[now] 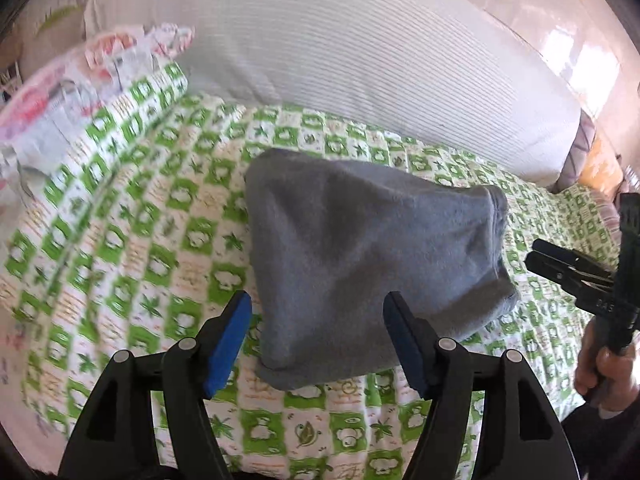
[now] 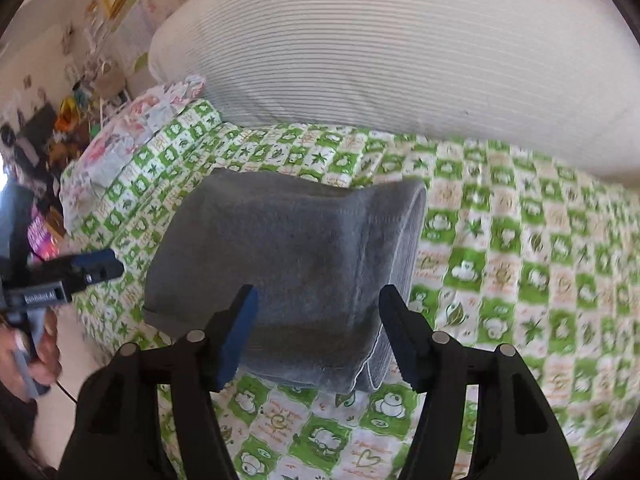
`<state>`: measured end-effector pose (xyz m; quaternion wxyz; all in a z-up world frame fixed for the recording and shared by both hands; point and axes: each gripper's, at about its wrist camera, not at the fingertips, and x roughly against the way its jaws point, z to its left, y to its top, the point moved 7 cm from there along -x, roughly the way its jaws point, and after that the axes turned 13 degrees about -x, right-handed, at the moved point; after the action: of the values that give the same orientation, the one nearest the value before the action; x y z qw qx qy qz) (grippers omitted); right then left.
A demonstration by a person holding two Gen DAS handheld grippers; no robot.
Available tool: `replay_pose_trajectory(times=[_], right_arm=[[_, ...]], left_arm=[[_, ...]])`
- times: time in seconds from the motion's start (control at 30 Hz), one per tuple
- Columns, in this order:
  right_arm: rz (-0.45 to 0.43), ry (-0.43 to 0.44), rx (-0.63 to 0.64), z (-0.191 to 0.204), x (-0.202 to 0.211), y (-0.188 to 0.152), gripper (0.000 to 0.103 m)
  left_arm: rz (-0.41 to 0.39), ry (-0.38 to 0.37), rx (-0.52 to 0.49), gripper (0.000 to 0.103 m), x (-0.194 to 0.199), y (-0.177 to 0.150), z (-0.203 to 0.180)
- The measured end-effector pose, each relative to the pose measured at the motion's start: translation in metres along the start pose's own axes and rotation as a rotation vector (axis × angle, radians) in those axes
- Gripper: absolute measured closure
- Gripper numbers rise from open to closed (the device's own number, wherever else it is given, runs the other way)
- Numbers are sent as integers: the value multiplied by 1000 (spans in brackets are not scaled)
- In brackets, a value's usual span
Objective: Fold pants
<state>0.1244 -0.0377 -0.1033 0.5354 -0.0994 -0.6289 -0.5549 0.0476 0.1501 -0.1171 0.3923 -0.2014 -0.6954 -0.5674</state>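
The grey pants (image 1: 360, 256) lie folded into a compact bundle on the green-and-white patterned bedspread (image 1: 140, 240). They also show in the right wrist view (image 2: 288, 264), with stacked layers at their right edge. My left gripper (image 1: 318, 320) is open and empty, hovering just in front of the bundle. My right gripper (image 2: 316, 312) is open and empty, also just in front of the bundle. The right gripper shows at the right edge of the left wrist view (image 1: 536, 256); the left gripper shows at the left of the right wrist view (image 2: 116, 266).
A large white striped pillow (image 1: 360, 60) lies behind the pants. A floral pillow (image 1: 60, 92) sits at the left of the bed. The bed's left edge drops to the floor (image 2: 72, 360), with cluttered items beyond.
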Motion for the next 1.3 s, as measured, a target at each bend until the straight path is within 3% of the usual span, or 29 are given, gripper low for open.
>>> replay_pose_trajectory(times=[0.13,0.33,0.93,1.3], right_arm=[[1,-2,48,9,5,2,18],[12,12,98,20,8,4,11],[11,42,153,39,18,1,6],[26,37,160,43,16,-5,6]], left_arm=[[-5,43,-20,29,6,0,-2],[-6,94,-55,24,11,0,-6],[-3,189,-80,20,23,-6,-5],[-9,189,-82,20,30,-9,-9]])
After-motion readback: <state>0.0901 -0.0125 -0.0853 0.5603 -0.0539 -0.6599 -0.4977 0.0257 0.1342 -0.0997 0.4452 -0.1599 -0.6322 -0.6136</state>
